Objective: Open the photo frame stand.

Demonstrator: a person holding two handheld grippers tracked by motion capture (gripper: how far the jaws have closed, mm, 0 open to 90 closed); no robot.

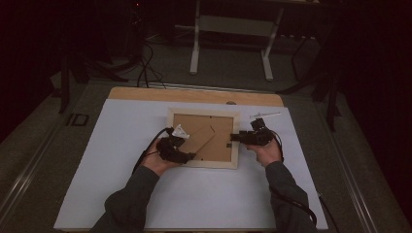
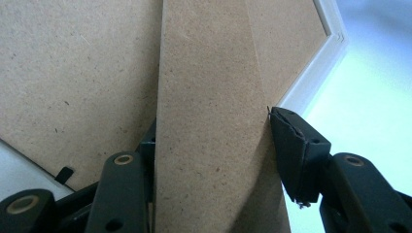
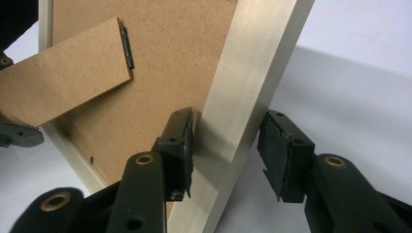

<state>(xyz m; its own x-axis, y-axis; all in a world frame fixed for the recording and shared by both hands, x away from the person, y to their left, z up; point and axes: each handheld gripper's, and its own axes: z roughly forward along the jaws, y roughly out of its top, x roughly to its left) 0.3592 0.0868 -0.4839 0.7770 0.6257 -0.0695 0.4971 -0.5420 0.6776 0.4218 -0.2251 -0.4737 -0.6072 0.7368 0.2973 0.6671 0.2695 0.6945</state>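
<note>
From the high view, my picture frame [image 1: 204, 138] lies face down at the sheet's centre; I judge the stand only partly swung out.

In the left gripper view, my left gripper [image 2: 214, 160] pinches the easel stand [image 2: 209, 111], pads pressing both edges.

In the right gripper view, my right gripper [image 3: 226, 155] straddles the frame's rail [image 3: 252, 82] at 3 o'clock: inner pad touching, outer pad apart.

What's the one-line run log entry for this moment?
frame: face down on table | left gripper: shut on stand | right gripper: jaws astride frame edge, grip unclear
</note>
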